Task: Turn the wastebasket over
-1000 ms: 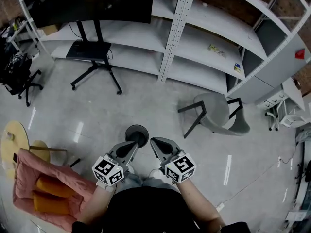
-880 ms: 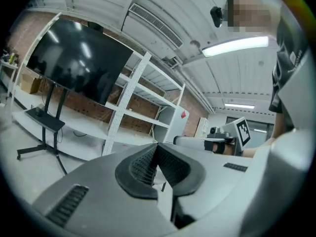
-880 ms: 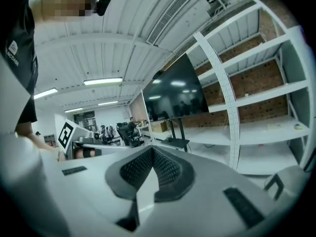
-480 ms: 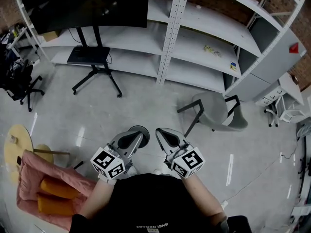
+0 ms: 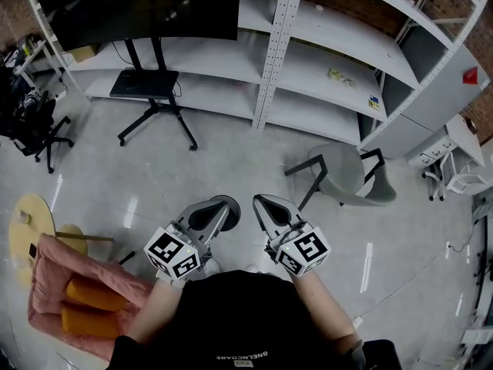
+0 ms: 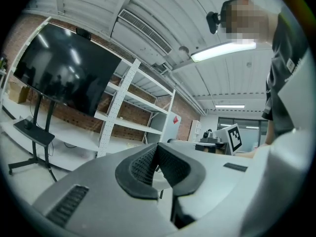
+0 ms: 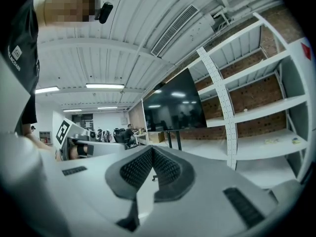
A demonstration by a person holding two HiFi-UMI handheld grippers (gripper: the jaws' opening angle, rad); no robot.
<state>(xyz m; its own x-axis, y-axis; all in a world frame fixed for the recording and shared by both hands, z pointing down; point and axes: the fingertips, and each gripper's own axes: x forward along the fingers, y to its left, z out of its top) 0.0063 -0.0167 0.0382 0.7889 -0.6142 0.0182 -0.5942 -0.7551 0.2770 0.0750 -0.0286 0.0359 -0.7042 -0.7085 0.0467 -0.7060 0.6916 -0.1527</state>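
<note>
Both left tongs [image 5: 219,213] and right tongs [image 5: 260,201], ribbed-padded grey plastic, are closed empty near the round wastebasket [image 5: 231,203].

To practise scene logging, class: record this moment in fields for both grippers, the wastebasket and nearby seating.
left gripper: jaws shut, empty
right gripper: jaws shut, empty
wastebasket: dark, round, on the floor, partly behind the left gripper in the head view
seating: grey chair on the right; pink armchair with orange cushions at lower left
</note>
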